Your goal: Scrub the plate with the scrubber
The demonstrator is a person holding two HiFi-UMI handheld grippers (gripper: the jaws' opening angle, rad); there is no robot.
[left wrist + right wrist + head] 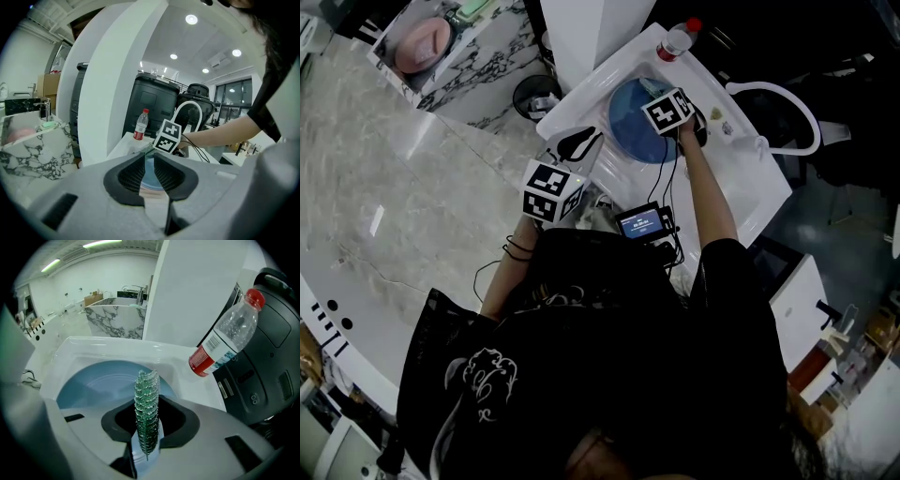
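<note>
Two tongs differ: your right tongs (146,414) pinch the green scrubber (146,389) upright over the blue plate (93,380), which lies in the sink (741,178) at upper middle; your left tongs (149,171) are barely parted and empty.

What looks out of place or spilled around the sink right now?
Nothing stands out. The plate lies flat in the sink, the scrubber is clamped upright in the right gripper over it, and the bottle at the sink's far corner is capped. No spill shows.
</note>
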